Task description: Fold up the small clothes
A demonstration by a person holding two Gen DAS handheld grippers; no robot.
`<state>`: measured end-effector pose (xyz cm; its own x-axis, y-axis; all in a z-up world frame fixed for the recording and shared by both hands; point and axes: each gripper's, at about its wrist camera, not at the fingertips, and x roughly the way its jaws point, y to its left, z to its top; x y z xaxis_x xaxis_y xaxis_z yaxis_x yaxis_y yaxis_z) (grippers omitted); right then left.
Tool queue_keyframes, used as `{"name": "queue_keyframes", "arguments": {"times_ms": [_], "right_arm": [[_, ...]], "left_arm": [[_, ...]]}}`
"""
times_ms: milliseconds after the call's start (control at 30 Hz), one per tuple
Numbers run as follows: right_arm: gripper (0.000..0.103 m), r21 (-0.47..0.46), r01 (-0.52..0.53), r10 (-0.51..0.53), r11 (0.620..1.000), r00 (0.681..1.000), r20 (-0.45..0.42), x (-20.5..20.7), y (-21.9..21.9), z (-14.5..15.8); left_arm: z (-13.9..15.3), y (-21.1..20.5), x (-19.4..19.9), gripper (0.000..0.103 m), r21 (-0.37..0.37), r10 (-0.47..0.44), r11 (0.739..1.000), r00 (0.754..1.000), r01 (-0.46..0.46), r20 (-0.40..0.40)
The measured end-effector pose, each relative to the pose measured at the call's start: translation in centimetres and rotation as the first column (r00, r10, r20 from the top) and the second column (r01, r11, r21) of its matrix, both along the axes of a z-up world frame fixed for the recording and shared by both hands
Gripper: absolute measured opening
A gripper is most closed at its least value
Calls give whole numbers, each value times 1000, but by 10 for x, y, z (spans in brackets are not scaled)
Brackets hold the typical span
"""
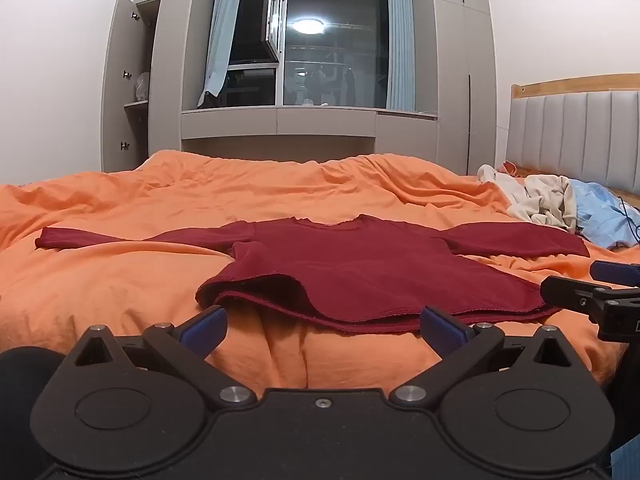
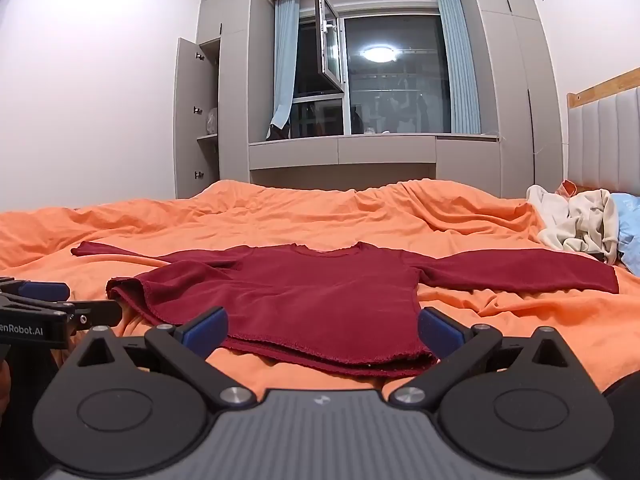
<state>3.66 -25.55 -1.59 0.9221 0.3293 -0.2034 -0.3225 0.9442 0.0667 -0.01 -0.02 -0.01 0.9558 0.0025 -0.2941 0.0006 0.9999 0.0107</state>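
A dark red long-sleeved top (image 1: 360, 268) lies spread flat on the orange bed cover (image 1: 140, 280), sleeves out to both sides, hem towards me; it also shows in the right wrist view (image 2: 320, 292). The hem's left corner is lifted and curled. My left gripper (image 1: 324, 326) is open and empty just in front of the hem's left part. My right gripper (image 2: 322, 326) is open and empty just in front of the hem's right part. Each gripper shows at the edge of the other's view: the right gripper (image 1: 580, 284) and the left gripper (image 2: 80, 304).
A pile of cream and light blue clothes (image 1: 560, 204) lies at the right by the padded headboard (image 1: 580, 136). Behind the bed stand grey wardrobes (image 1: 128, 92) with an open door and a window (image 1: 332, 48) with an open sash.
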Motion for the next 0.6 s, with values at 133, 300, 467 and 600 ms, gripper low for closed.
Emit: {"name": "queue_keyframes", "arguments": {"times_ms": [133, 300, 467, 600], "right_arm": [[103, 2, -1, 1, 1000, 1000, 2, 0, 0, 0], [103, 4, 1, -1, 1000, 1000, 4, -1, 0, -1], [103, 3, 1, -1, 1000, 1000, 1, -1, 0, -1], [103, 3, 1, -1, 1000, 1000, 6, 0, -3, -1]], "left_arm": [[0, -1, 0, 102, -2, -2, 1000, 1000, 2, 0], [0, -8, -1, 102, 3, -7, 1000, 1000, 7, 0], [0, 0, 0, 102, -15, 0, 1000, 1000, 0, -3], [0, -1, -1, 102, -15, -3, 1000, 1000, 3, -4]]}}
